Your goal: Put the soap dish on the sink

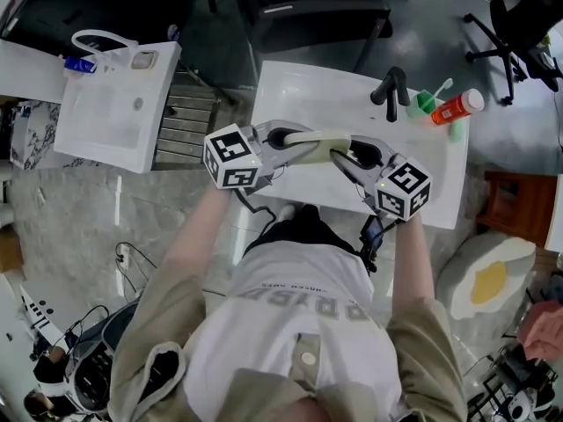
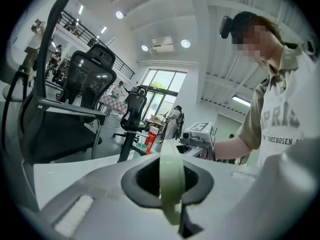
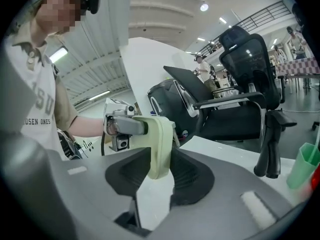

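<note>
1. In the head view, we see only the middle span of the soap dish [image 1: 317,137]. Its ends are buried in the jaws of the left gripper [image 1: 280,137] and the right gripper [image 1: 356,156].
2. Most of the near edge of the sink [image 1: 299,90] is hidden from us by the person's shirt [image 1: 299,323] and both grippers.
3. At the sink's far right corner, the orange bottle [image 1: 457,106] bears a label too small for us to read.
4. In the right gripper view, the picture's right edge cuts off the green cup [image 3: 306,165].
5. The top right corner of the head view cuts off the office chair [image 1: 519,25].

Smooth matt plastic soap dish [image 1: 317,136], glossy white sink [image 1: 299,88]
</note>
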Demonstrator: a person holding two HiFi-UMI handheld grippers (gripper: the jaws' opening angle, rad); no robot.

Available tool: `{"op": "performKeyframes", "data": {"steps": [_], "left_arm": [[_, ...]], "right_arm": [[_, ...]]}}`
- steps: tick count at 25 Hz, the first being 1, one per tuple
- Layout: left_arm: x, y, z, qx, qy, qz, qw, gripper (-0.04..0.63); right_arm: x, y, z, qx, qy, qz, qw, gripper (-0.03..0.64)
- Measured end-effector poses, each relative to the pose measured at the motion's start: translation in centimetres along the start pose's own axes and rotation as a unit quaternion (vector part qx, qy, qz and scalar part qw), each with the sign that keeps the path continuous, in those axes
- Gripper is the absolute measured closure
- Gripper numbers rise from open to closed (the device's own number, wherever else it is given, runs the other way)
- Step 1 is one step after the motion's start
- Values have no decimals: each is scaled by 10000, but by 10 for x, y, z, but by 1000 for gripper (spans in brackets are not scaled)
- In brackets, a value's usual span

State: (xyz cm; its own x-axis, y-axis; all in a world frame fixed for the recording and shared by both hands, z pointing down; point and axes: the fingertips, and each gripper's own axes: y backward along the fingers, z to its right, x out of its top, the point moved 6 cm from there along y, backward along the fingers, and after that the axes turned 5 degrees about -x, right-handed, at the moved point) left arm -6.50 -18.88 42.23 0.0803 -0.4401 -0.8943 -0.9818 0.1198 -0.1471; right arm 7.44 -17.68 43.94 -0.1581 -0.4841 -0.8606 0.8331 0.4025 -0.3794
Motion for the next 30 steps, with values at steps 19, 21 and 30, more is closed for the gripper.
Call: {"op": "performKeyframes", "data": {"steps": [19, 21, 30], "left_arm": [[-12, -20, -15, 704, -318, -383, 9963, 471], [-14, -21, -14, 796, -464, -475, 9946, 408], [-25, -14, -12, 1132, -1688, -1326, 9701, 199]], "right_arm": [[-15, 5, 29, 95, -841, -38, 9964, 545], [-17, 5, 32, 81, -964, -59, 9953, 545], [-25, -4, 43, 30, -1507, -287, 9882, 545]]}}
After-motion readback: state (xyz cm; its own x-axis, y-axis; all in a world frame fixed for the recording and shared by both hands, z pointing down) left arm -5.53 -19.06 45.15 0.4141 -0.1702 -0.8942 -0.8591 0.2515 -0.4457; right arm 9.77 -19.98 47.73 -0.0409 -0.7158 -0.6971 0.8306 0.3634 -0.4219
